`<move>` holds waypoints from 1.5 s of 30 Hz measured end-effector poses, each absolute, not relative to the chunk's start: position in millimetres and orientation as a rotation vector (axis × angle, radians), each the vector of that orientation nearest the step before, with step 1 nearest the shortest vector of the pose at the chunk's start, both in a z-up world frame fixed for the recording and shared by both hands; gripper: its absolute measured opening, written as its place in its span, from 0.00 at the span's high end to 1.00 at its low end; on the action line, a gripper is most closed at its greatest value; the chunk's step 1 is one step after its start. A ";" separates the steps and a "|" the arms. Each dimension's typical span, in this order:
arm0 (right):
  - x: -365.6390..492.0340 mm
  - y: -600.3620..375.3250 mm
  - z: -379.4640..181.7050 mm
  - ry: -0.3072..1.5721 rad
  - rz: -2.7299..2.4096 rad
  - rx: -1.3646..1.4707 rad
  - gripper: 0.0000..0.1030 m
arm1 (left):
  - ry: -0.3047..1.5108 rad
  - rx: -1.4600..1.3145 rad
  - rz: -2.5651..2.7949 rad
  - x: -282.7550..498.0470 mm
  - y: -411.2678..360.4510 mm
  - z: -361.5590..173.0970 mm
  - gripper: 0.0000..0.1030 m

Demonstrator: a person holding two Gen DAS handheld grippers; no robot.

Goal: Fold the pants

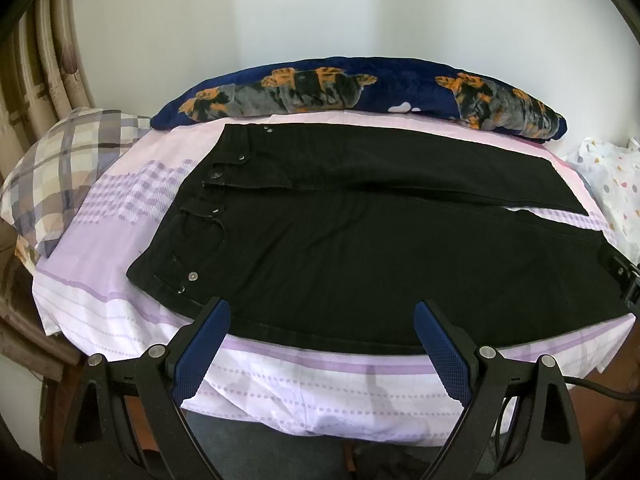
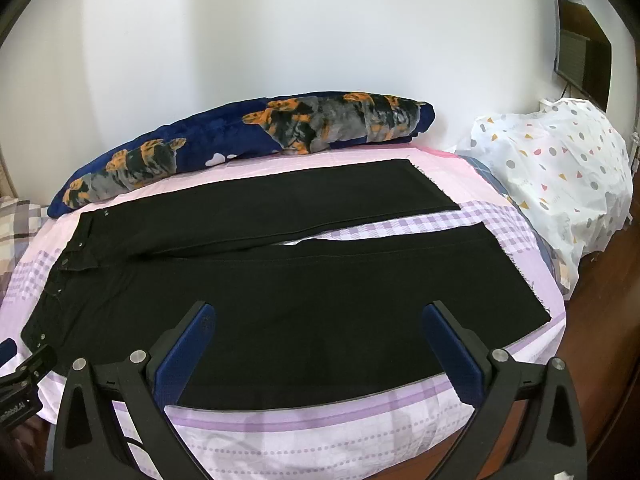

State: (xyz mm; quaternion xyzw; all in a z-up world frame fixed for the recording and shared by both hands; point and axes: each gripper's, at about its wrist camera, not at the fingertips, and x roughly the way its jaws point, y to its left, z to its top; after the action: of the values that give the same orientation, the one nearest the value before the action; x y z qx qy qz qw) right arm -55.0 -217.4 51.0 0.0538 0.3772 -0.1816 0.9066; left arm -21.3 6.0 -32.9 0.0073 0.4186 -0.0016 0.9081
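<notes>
Hovering at the near edge of the bed, your left gripper [image 1: 322, 322] has its blue-padded fingers [image 1: 200, 350] spread wide w/ nothing between them. Same for your right gripper [image 2: 320, 326]: jaws well apart, pinching nothing, over the near hem side of the cloth.

Black pants [image 1: 360, 248] lie flat and unfolded on the lilac-and-white sheet [image 1: 280, 392], straight ahead of both grippers. From the left gripper, the waistband w/ metal buttons and rivets sits ahead and to its left; the legs run off to its right. From the right gripper, the near leg [image 2: 340, 304] lies directly ahead under the fingertips, its cuff ahead-right; the far leg [image 2: 300, 204] lies beyond it, the two apart toward the cuffs w/ a strip of checked sheet showing between.

Beyond the pants, along the white wall, sits a navy plush blanket [image 2: 248, 140] w/ orange-grey print. Far left of the left gripper: a plaid pillow [image 1: 68, 168]. Right of the right gripper: a white bag w/ coloured dots [image 2: 560, 184], and a dark screen [image 2: 584, 36] on the wall above it. Your left gripper's tip [image 2: 24, 364] shows at the right cam's lower-left edge, by the waistband.
</notes>
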 end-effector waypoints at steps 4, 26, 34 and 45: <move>-54.4 -215.0 50.8 0.780 -0.366 0.103 0.00 | 0.864 0.014 -0.004 -22.2 5.7 -34.0 0.10; -49.8 -206.9 44.1 0.801 -0.303 0.103 0.00 | 0.894 -0.039 -0.010 -14.5 10.4 -43.9 0.10; -28.4 -202.4 40.7 0.844 -0.247 0.116 0.00 | 0.904 -0.072 0.056 26.8 53.6 -42.8 0.11; 46.6 -187.9 49.4 0.814 -0.051 0.127 0.00 | 0.904 -0.183 0.053 136.3 152.0 -28.3 0.37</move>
State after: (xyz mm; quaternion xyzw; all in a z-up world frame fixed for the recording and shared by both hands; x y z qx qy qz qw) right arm 46.6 -187.9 49.4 0.0617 0.3955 -0.0246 0.9161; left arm 136.3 152.0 -28.3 -0.0882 0.4360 0.0257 0.8953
